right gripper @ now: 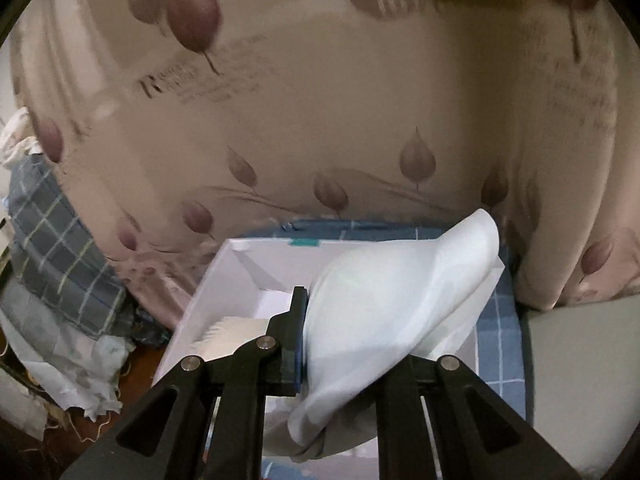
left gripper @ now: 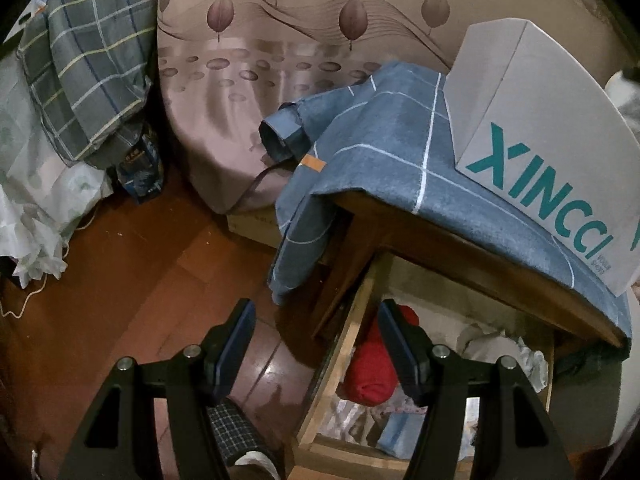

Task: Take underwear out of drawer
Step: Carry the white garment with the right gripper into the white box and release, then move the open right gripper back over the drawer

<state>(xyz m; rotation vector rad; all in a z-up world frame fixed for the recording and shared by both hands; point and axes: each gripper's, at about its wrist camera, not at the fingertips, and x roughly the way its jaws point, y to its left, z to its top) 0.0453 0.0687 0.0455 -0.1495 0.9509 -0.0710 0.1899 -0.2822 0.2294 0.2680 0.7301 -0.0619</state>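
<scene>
In the left wrist view, the wooden drawer (left gripper: 340,364) of a nightstand stands pulled out, holding a red folded garment (left gripper: 370,372), white crumpled cloth (left gripper: 500,344) and pale blue cloth (left gripper: 400,432). My left gripper (left gripper: 316,320) is open and empty, hovering over the drawer's left edge. In the right wrist view, my right gripper (right gripper: 356,312) is shut on white underwear (right gripper: 384,304), holding it above an open white box (right gripper: 240,280) on the nightstand top. The right finger is hidden behind the cloth.
A white XINCCI box (left gripper: 552,152) sits on a blue checked cloth (left gripper: 384,152) covering the nightstand. A bed with pinkish leaf-print sheet (left gripper: 248,40) is behind. Plaid bedding (left gripper: 88,60) and white cloth lie at left. Brown floor (left gripper: 132,264) is below.
</scene>
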